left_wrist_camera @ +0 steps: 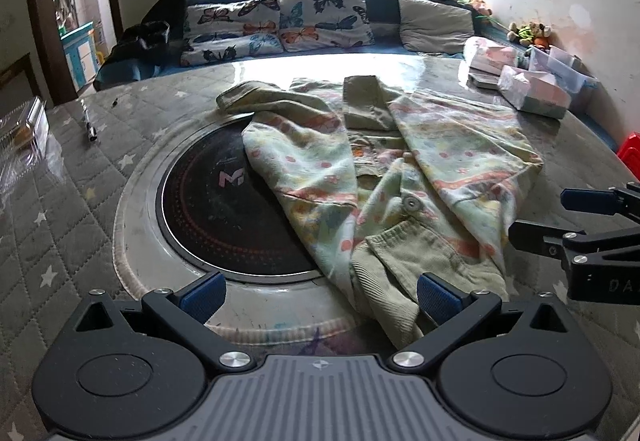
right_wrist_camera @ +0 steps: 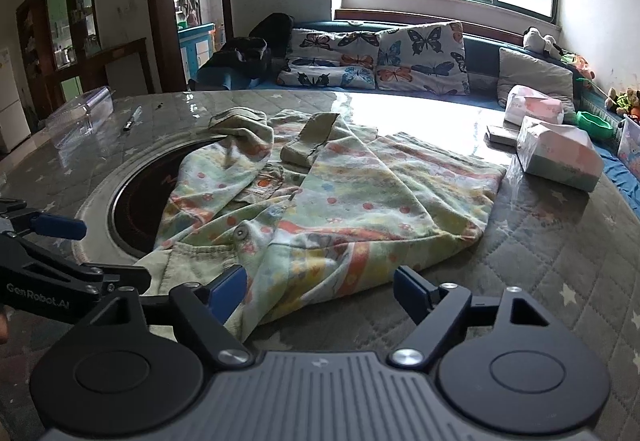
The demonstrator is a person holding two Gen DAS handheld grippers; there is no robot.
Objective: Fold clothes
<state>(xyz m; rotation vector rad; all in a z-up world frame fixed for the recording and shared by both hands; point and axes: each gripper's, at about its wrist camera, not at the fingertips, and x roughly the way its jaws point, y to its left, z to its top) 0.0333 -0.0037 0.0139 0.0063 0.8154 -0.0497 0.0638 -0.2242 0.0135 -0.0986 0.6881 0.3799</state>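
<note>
Both views sit low over the worktop (left_wrist_camera: 80,177), each looking forward along its own tongs toward the window wall. The left wrist camera looks from the near edge, close over the round black plate (left_wrist_camera: 224,209), with the garment (left_wrist_camera: 360,169) just ahead and to its right. The right wrist camera stands further right, close to the garment (right_wrist_camera: 320,201) hem. Both share the garment, the plate, the butterfly cushions (left_wrist_camera: 316,17) and the tissue packs (right_wrist_camera: 556,153); each catches the other tongs at its side edge
</note>
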